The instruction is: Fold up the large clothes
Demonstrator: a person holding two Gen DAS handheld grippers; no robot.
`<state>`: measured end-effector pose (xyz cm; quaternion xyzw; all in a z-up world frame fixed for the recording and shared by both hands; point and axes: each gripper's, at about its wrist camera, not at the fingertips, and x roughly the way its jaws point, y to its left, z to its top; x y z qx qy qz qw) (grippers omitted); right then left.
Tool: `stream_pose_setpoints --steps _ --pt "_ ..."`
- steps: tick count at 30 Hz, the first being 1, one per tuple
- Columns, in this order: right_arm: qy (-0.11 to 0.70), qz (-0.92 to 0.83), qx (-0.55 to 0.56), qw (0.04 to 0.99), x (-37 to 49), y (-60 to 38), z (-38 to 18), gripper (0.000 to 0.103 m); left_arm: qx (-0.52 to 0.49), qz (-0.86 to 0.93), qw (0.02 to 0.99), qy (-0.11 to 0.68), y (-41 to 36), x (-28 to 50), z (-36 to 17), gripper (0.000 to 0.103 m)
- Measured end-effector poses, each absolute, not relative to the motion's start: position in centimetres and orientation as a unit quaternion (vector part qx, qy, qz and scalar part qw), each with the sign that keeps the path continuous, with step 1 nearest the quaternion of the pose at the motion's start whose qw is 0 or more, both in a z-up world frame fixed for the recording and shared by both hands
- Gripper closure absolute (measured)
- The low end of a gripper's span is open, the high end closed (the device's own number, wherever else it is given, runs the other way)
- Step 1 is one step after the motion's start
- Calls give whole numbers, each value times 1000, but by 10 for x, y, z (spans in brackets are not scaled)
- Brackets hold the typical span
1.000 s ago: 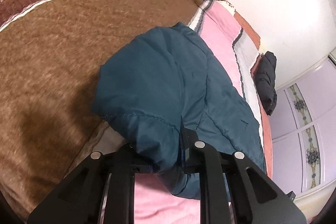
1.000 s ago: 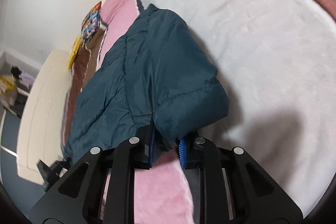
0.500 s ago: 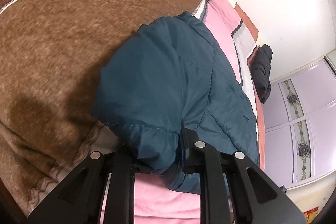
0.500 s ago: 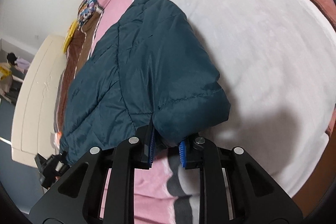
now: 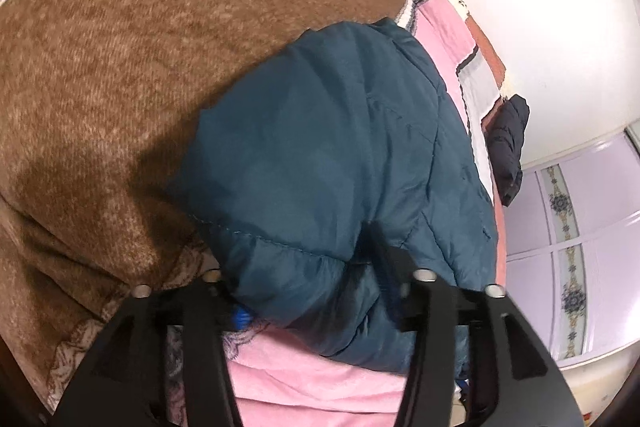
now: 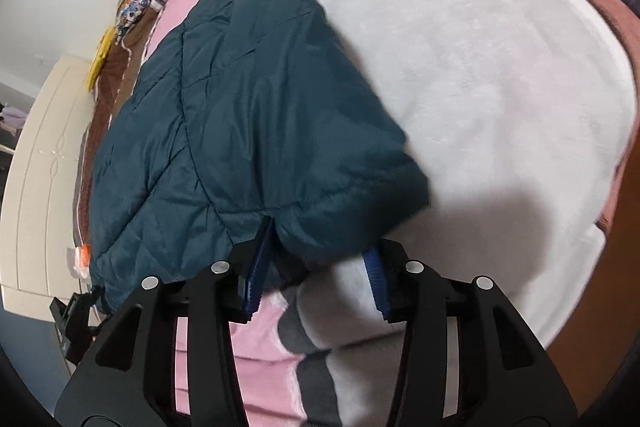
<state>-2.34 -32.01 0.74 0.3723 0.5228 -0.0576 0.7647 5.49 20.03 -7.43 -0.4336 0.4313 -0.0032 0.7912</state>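
On the bed (image 5: 120,75), the folded teal jacket (image 5: 328,155) now lies across the blankets as the left claw (image 5: 316,311) and right claw (image 6: 316,279) are opening, letting go its near corners, so this fold looks finished.

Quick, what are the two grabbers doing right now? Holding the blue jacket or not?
Left gripper: jaws opening, letting go of the jacket edge between them.
Right gripper: jaws opening too, jacket corner between them, no longer pinched.
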Motion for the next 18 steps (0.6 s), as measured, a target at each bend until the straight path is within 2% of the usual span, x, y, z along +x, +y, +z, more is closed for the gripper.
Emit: stream_pose_setpoints --steps 6,7,8,11,18 --pt "500 -115 282 810 -47 -324 57 58 -433 -9 791 432 198 59 -76 40" --pt "490 -111 252 827 -45 -318 72 67 -430 -10 793 432 197 60 -76 40" --pt "486 -97 235 836 -42 -310 80 85 -428 -11 794 432 196 61 -75 39" --pt "481 -18 196 854 -15 -272 101 102 -426 -9 794 433 193 67 -75 39" --pt "480 102 140 860 73 -174 105 102 -428 -6 796 429 191 70 -70 39"
